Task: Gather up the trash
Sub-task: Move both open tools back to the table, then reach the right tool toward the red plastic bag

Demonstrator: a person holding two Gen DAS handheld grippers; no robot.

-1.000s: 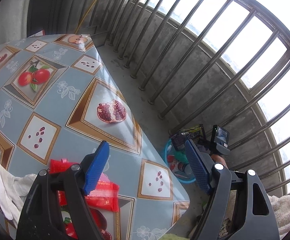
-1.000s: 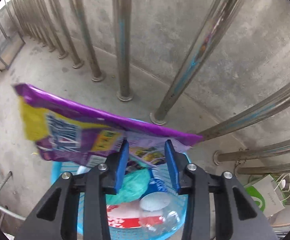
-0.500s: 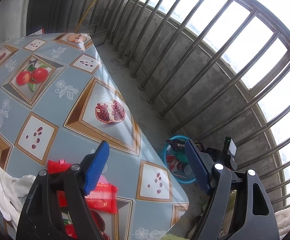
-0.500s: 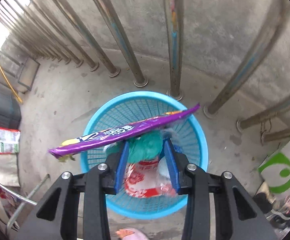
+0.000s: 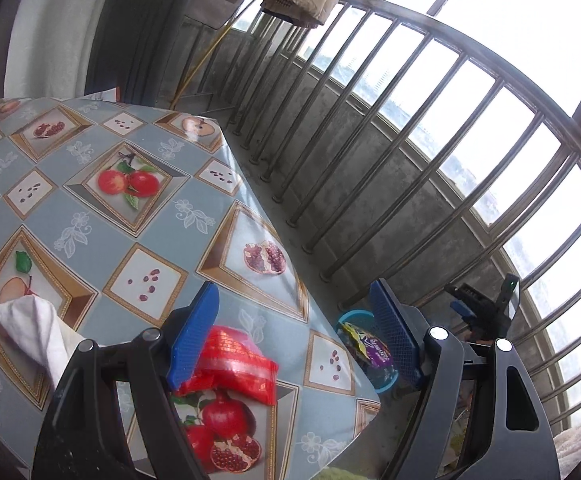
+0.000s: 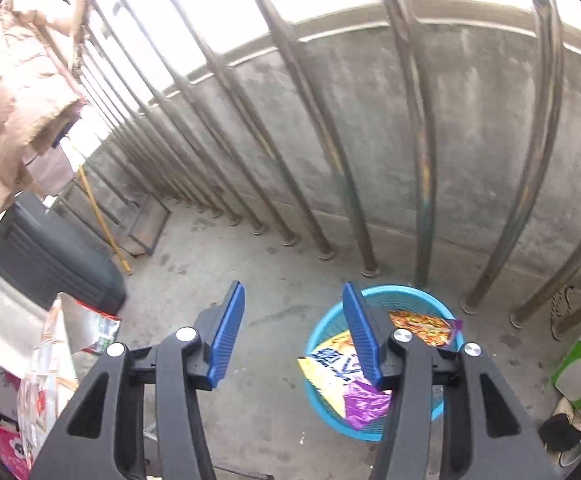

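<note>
Basket: we see a round blue mesh basket standing on the concrete floor by the foot of the railing bars; from the left wrist view it shows just past the table's corner.
Basket contents: a purple and yellow snack bag lies on top, one end draped over the near rim, with an orange printed panel at the far side; what lies under it we cannot make out.
Red wrapper: a crinkled, shiny red packet lies on the table near its edge, partly behind the left finger of our left gripper.
White cloth: a crumpled white cloth rests on the table to the left of the red wrapper.
Table: covered with a grey-blue oilcloth printed with framed fruit pictures.
Left gripper: our jaws stand wide and hover over the table edge, gripping nothing.
Right gripper: our jaws are opening, with nothing between them; the basket sits below and to the right.
Surroundings: a beige padded jacket hangs from the railing.
</note>
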